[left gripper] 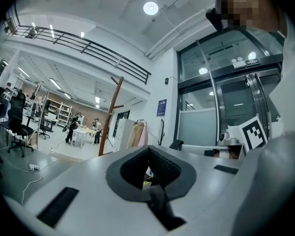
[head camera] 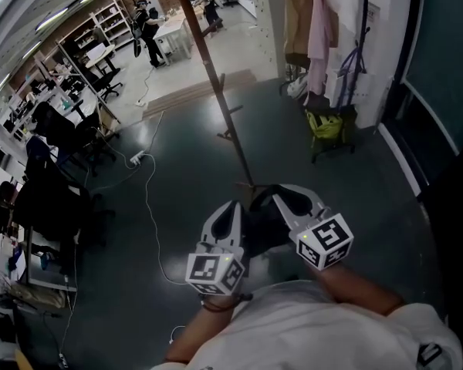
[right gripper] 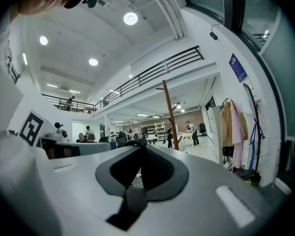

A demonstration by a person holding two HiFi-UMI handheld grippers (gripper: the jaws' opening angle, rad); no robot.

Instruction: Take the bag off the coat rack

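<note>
Dark glossy floor (head camera: 177,206) fills the head view, with shelving and desks far off to the left. Near me, low in the frame, are my left gripper (head camera: 231,210) and right gripper (head camera: 282,195), each with its tips pressed together on nothing. Ahead stands the wooden coat rack (head camera: 204,60), and the pegs I can see are bare. The only bag I find is a yellow-green bag (head camera: 324,126), far right and low, under a tan coat (head camera: 297,21) and a pink garment (head camera: 320,37) by the wall. Whether it hangs or rests on something, I cannot tell. It looks like soft cloth, probably light and saggy, so I'd take it by its top edge or handles. A power strip (head camera: 136,158) and its cable lie on the floor to the left, off my line.

From the left gripper view, the jaws meet tip to tip and are empty. The coat rack (left gripper: 111,112) stands far left of them.

From the right gripper view, the jaws are likewise closed and empty. The bag (right gripper: 248,177) sits low at the far right, well apart from me.
</note>
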